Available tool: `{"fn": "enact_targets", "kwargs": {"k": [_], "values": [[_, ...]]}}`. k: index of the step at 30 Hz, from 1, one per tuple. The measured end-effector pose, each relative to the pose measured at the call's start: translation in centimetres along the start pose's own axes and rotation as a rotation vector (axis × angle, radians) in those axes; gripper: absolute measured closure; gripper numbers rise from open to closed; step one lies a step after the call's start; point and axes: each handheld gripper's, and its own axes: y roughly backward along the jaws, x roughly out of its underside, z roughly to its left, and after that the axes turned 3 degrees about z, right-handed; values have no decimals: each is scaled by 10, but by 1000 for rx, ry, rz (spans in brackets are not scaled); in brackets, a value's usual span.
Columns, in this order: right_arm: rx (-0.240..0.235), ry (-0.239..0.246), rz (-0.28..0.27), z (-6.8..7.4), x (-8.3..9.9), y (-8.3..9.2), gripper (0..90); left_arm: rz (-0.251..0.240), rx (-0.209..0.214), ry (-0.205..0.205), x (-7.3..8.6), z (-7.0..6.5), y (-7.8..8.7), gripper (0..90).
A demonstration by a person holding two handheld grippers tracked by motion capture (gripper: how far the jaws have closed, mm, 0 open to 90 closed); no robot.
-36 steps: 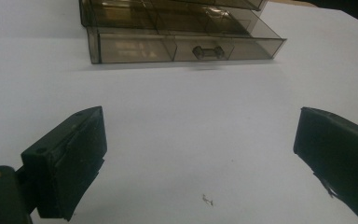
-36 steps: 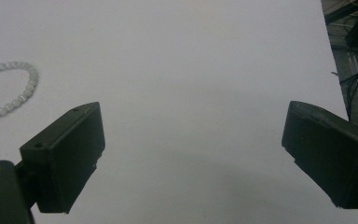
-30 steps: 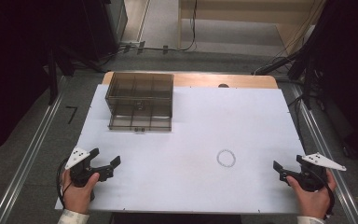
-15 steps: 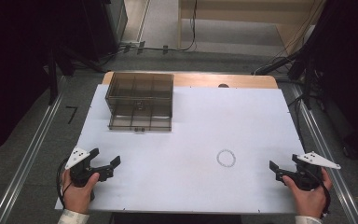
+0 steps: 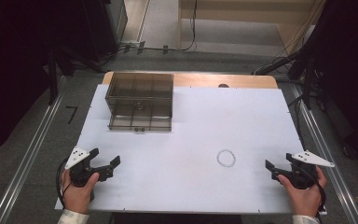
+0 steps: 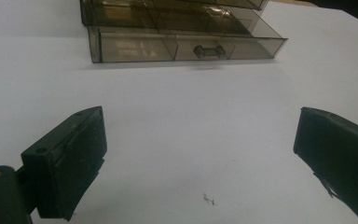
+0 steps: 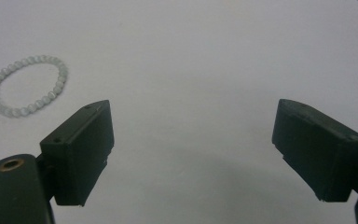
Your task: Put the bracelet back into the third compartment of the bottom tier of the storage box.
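Observation:
A pale bead bracelet (image 5: 218, 158) lies flat on the white table (image 5: 205, 121), right of centre; in the right gripper view the bracelet (image 7: 50, 94) sits at the far left. My right gripper (image 5: 279, 162) rests near the front right edge, a little right of the bracelet. Its jaws are open (image 7: 191, 144), have just been closing slightly, and hold nothing. A smoky see-through drawer box (image 5: 140, 100) stands at the back left, its bottom drawer (image 6: 177, 46) pulled out a little. My left gripper (image 5: 106, 157) is open and empty (image 6: 198, 154) at the front left, pointing toward the box.
The wooden table edge (image 5: 242, 80) shows behind the white sheet. Metal rails (image 5: 28, 158) run along both sides on the floor, and cables (image 5: 279, 63) lie beyond the table at the back right.
My right gripper has crept a little to the left, toward the bracelet. The left gripper, the bracelet and the box have stayed put.

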Motion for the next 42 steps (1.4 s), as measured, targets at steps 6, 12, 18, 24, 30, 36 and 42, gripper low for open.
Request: {"fn": "enact_targets", "kwargs": {"k": [6,12,18,24,30,36,42], "values": [[1,3,9,4,-2,-2,116,-2,-2,-3,0,0,1,32],[-11,-14,3,7,-5,-4,124,-2,-1,-3,0,0,1,32],[-22,14,4,15,-9,-9,128,-2,-1,-4,0,0,1,32],[-28,28,6,21,-12,-11,145,-2,-2,-3,0,0,0,32],[-39,50,12,26,-14,-16,148,-1,-1,-3,0,0,0,32],[-53,90,15,34,-18,-20,179,-2,-2,-3,0,0,1,32],[-68,125,22,39,-19,-23,236,-5,0,-1,0,0,1,32]]}}
